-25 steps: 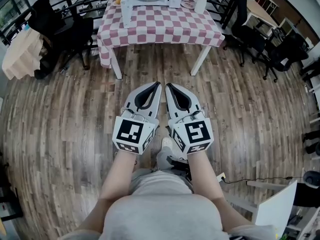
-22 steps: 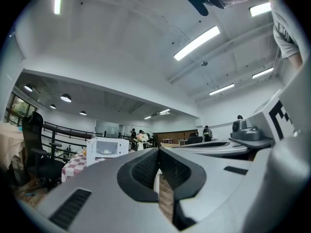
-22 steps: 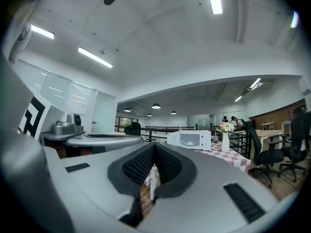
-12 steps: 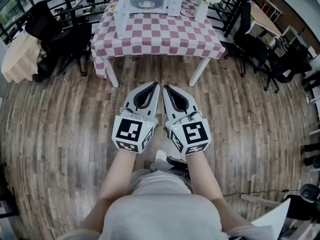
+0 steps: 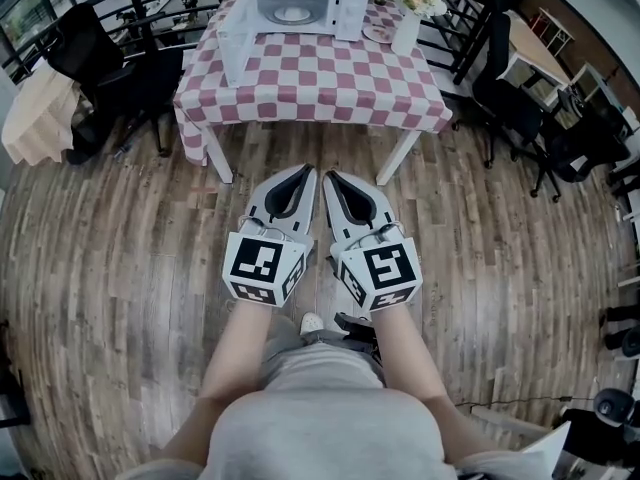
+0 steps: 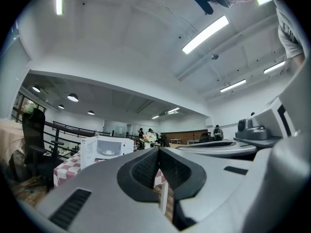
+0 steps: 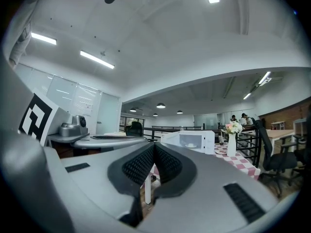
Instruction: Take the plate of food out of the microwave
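**Change.** Against the 2 earlier head views, the table under a red-and-white checked cloth (image 5: 310, 78) now sits lower and larger in frame. Judgement: the approach is under way and the reach has not begun.

**1. Grey two-jaw left gripper (image 5: 305, 170).** Jaws pressed together, nothing between them.
**2. Grey two-jaw right gripper (image 5: 332, 175).** Same: closed and empty.
**3. White microwave oven (image 5: 305, 3).** On the table's far side, its door (image 5: 235, 53) swung open to the left.
**4. White plate of food (image 5: 292, 13).** Inside the oven cavity, untouched; the food is too small to tell.

**Surroundings.** White vase of flowers (image 5: 405, 30) just right of the oven; black office chairs (image 5: 110, 63) flanking the table; wooden plank floor (image 5: 120, 268).

**In the way.** The table's depth lies between grippers and oven. Both jaws likely need opening first.
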Tool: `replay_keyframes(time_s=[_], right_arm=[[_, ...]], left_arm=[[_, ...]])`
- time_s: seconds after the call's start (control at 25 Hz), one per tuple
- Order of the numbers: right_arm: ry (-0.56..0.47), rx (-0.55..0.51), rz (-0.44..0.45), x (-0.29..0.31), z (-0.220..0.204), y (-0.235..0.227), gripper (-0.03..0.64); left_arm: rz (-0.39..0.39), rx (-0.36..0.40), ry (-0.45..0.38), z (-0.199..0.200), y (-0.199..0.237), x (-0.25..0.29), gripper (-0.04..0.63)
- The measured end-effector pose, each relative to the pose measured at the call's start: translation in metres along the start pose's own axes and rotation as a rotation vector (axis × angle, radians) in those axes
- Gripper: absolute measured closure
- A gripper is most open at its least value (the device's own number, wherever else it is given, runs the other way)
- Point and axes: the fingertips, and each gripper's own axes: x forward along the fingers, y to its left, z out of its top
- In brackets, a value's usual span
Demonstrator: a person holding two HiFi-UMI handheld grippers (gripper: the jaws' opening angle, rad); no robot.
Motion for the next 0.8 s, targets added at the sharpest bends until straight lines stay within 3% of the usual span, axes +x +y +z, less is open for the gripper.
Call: replay_keyframes(time_s=[0.8], right_arm=[[0.012, 0.015, -0.029, 0.060, -0.016, -0.054, 0.594]], left_arm=[[0.005, -0.003, 0.003, -0.009, 0.042, 0.072, 0.592]])
